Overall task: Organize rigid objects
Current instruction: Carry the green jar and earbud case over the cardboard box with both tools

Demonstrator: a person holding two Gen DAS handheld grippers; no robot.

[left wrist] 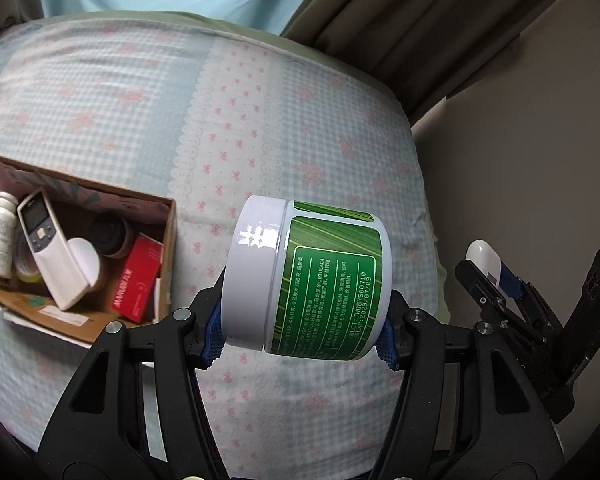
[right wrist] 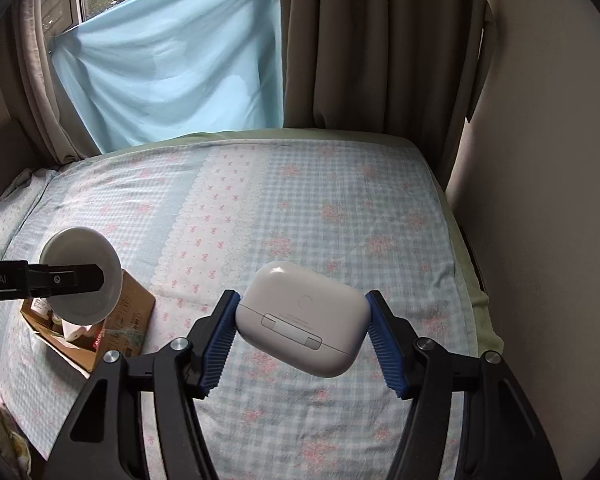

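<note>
Left gripper (left wrist: 302,334) clamped white-lidded green-label plastic jar (left wrist: 306,278) sideways | right gripper (right wrist: 302,344) pinched glossy white earbud case (right wrist: 302,318) | both seemingly bound for brown cardboard box (left wrist: 166,236)

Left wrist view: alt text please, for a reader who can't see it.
The left tongs grip a white-lidded jar with a green label, held on its side above a checked bedspread. To the left, a cardboard box holds a remote control, a white bottle and a red carton.
</note>
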